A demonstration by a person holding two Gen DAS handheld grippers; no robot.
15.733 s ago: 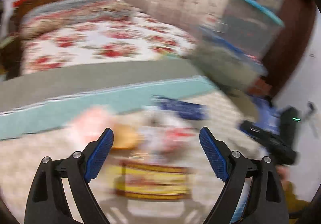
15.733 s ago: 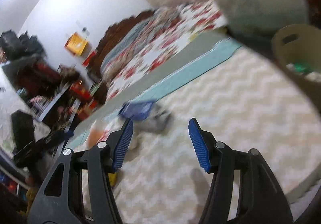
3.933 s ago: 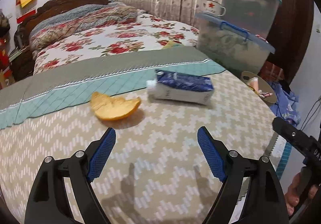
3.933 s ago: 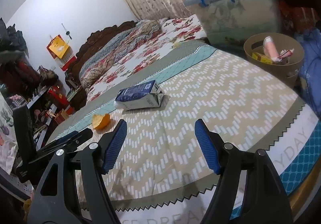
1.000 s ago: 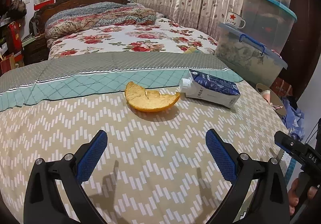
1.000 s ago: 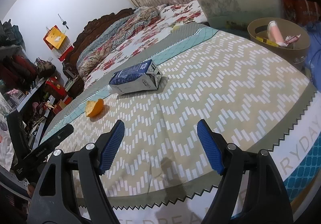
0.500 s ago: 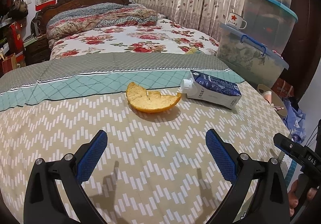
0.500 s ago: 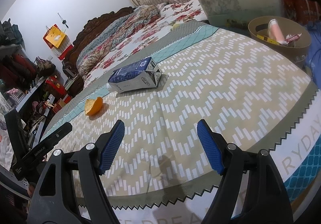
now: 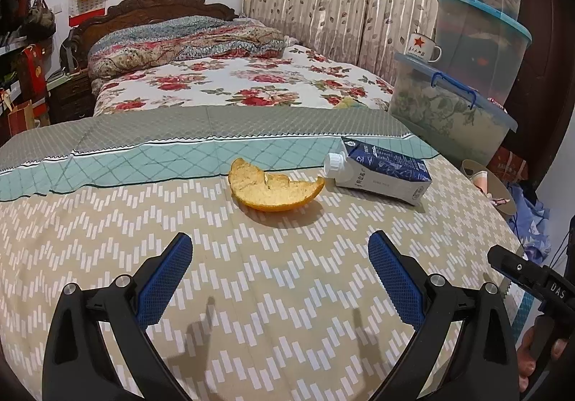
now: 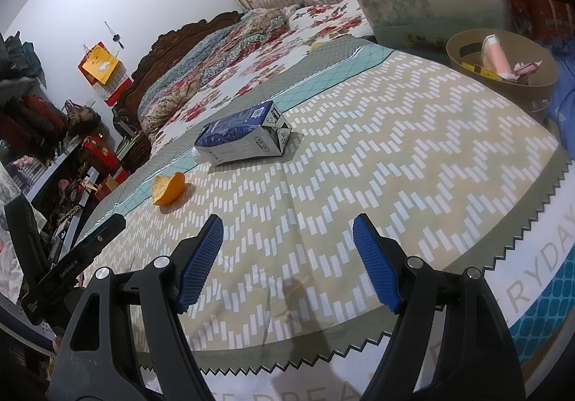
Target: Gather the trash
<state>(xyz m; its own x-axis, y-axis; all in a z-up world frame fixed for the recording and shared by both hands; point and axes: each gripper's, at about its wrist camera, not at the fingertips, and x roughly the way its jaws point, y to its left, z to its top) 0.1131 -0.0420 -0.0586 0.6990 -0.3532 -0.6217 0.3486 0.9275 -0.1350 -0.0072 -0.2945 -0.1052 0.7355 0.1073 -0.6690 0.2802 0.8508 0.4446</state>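
An orange peel [image 9: 275,188] lies on the zigzag-patterned bedspread [image 9: 251,293], just beyond my open left gripper [image 9: 279,273], which holds nothing. To the peel's right a blue and white milk carton [image 9: 381,170] lies on its side. In the right wrist view the carton [image 10: 242,134] and the peel [image 10: 168,188] are farther off, ahead and to the left of my open, empty right gripper [image 10: 287,259]. A tan trash bin [image 10: 503,68] with some wrappers inside stands off the bed's corner at the upper right.
Stacked clear storage boxes [image 9: 478,52] with a star mug [image 9: 422,48] on the lowest one stand right of the bed. A floral quilt [image 9: 230,84] and wooden headboard [image 9: 154,3] lie beyond. Cluttered shelves [image 10: 39,135] stand at the left.
Nothing has visibly moved over the last second. Several seconds earlier the left gripper's view came nearer to the peel.
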